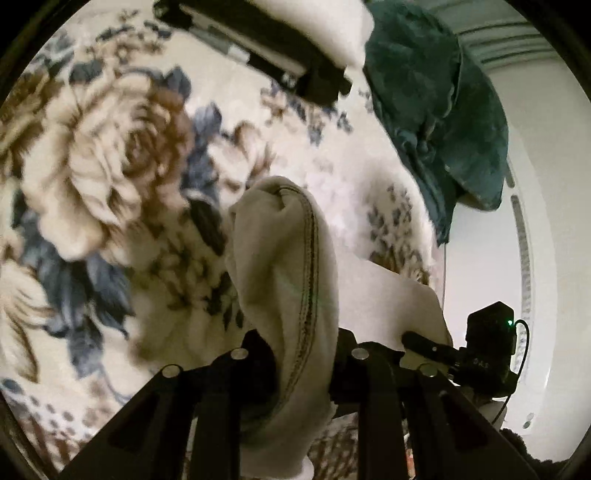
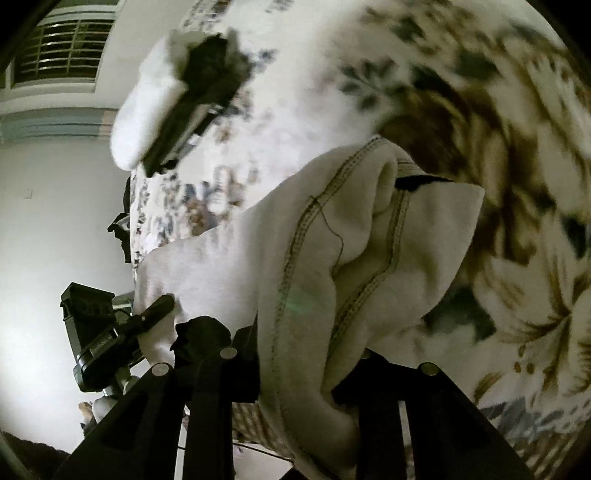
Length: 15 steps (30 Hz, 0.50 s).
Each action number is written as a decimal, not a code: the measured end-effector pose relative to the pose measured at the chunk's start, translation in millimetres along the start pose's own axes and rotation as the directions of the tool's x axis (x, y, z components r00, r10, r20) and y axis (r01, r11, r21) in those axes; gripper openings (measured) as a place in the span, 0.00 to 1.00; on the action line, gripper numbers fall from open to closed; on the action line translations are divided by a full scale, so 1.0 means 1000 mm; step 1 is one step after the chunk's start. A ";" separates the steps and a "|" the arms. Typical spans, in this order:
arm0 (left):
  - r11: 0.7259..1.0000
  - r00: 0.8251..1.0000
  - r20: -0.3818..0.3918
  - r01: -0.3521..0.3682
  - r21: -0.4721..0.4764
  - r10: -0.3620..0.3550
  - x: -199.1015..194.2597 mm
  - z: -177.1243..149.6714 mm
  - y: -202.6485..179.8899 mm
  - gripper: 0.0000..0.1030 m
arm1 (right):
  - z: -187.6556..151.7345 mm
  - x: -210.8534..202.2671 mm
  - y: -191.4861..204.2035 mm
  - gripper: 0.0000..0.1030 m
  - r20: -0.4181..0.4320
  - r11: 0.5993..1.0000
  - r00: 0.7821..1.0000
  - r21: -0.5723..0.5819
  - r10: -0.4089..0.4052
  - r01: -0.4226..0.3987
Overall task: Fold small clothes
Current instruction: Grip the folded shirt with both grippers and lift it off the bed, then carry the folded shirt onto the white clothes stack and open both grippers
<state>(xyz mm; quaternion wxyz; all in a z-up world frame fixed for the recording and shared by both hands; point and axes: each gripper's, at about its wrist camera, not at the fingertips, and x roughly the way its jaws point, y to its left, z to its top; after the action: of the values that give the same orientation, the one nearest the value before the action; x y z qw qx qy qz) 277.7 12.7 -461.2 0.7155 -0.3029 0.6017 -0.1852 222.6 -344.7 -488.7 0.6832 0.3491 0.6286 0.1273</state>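
Note:
A small cream fleece garment with dark stitched seams hangs bunched between both grippers, lifted above a floral blanket. My left gripper is shut on one edge of the garment. My right gripper is shut on another edge of the same garment, which drapes over its fingers. The right gripper also shows at the right of the left wrist view, and the left gripper at the left of the right wrist view, each pinching the cloth.
A dark teal garment lies at the blanket's far edge. A black device with a white cloth sits at the far side; it also shows in the right wrist view. White wall and a window lie beyond.

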 end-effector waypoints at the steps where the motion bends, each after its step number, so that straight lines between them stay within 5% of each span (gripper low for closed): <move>1: 1.000 1.000 0.007 0.005 -0.003 -0.005 -0.009 0.007 -0.002 0.17 | 0.005 -0.005 0.013 0.26 0.005 1.000 1.000 -0.008 0.001 0.000; 6: 0.999 0.997 0.069 0.033 -0.010 -0.032 -0.058 0.068 -0.016 0.17 | 0.046 -0.023 0.093 0.26 0.044 0.998 0.999 -0.056 0.008 -0.005; 15: 0.996 0.978 0.209 -0.036 0.079 0.019 -0.111 0.256 -0.037 0.17 | 0.195 -0.007 0.241 0.26 0.155 0.989 0.985 -0.137 0.080 -0.059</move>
<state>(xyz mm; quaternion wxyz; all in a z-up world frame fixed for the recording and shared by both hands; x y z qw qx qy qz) 507.2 109.0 -330.0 0.7889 -0.2826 0.5194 -0.1672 470.2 -236.5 -336.6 0.7482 0.3342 0.5493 0.1640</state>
